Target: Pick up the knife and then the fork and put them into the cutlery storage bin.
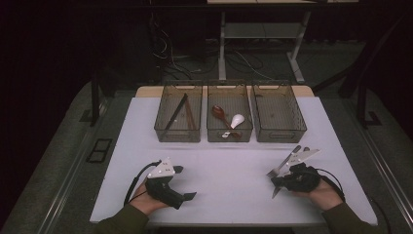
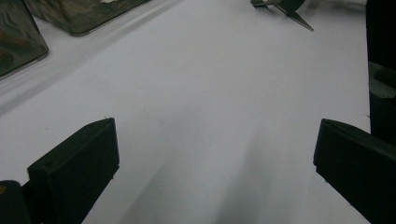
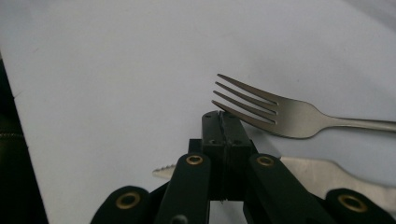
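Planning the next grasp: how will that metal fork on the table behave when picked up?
The fork looks like rigid metal, so probably stiff. Its smooth, thin handle may slip between pads. It lies flat on the white table, so lifting it cleanly could be fiddly.

High view: dim room, background nearly black; the white bench [image 1: 234, 165] is the one lit area, evenly and from overhead, with short soft shadows. Image soft, slightly grainy. Left gripper view: bench bright, faint broad shadow streaks, near fingers [image 2: 74, 172] blurred and black. Right gripper view: fork [image 3: 280, 114] fairly sharp with mild sheen; knife [image 3: 327, 175] below it out of focus.
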Demonstrator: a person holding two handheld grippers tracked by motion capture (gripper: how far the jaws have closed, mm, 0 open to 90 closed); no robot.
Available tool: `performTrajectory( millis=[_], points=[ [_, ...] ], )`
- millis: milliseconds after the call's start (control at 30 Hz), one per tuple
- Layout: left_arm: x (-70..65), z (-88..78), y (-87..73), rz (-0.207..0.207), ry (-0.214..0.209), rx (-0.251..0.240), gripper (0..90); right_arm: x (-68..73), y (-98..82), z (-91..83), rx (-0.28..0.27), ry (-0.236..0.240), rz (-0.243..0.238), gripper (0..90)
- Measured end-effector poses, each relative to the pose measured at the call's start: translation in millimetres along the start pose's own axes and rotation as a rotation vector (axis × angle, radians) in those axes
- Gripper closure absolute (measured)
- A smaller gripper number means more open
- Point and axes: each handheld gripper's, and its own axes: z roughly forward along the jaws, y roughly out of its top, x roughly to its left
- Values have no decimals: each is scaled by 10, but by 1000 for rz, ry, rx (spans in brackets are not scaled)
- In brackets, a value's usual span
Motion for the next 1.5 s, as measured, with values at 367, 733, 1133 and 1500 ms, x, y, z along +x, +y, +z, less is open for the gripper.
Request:
performTrajectory(
  millis=[367, 733, 1133, 1500],
  points=[
    [-2, 3, 2, 2, 0, -1, 0, -53, 240, 190, 4, -17, -26, 894],
    [0, 0, 2, 2, 0, -2, 0, -128, 500, 375, -9, -48, -47, 894],
    [-6, -10, 3, 4, -2, -3, 0, -225, 492, 205, -48, -93, -41, 894],
    [-5, -2, 4, 4, -3, -1, 0, -671, 163, -211, -35, -284, 47, 894]
  ],
)
